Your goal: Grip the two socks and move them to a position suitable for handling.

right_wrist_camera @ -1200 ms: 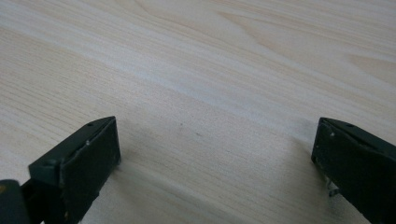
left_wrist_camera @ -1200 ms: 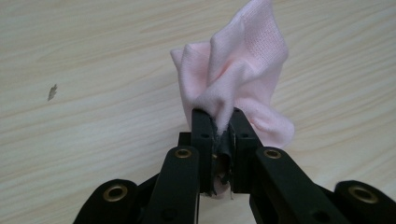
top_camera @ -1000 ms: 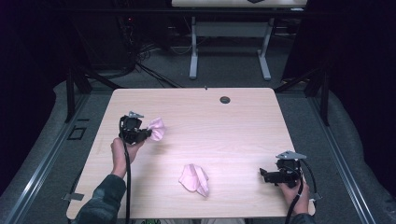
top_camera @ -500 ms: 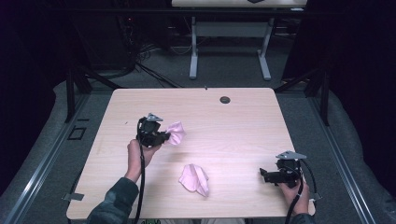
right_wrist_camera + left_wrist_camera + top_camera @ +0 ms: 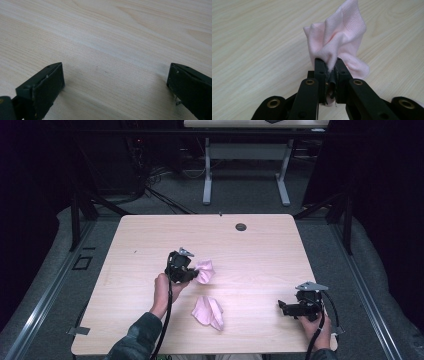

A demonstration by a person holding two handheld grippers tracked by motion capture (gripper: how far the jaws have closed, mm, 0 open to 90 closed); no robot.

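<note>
The desk [image 5: 150, 235] is the largest thing here, a pale wood-grain top with a small dark grommet [image 5: 241, 227] near the middle of its far edge. Most of it lies bare, which leaves room to carry cloth across it.

Two pink cloths are in play. One lies loose in a crumpled heap [image 5: 208, 312] near the middle of the near edge — it looks like a drop spot where pieces are being gathered. The other, the held pink cloth [image 5: 338, 42], hangs bunched from the left gripper [image 5: 192, 272], a little farther from the near edge than the heap and close beside it. The jaws are pinched almost shut on a fold of the fabric, which keeps the rest gathered and lifted off the wood while it travels.

The right gripper [image 5: 286, 307] rests by the near right corner, jaws spread wide with nothing between them — probably parked clear until needed.

A second ago the left gripper and its cloth stood well toward the left edge; they have since crossed to the middle of the desk, nearing the heap. The heap and the right gripper have not shifted.
</note>
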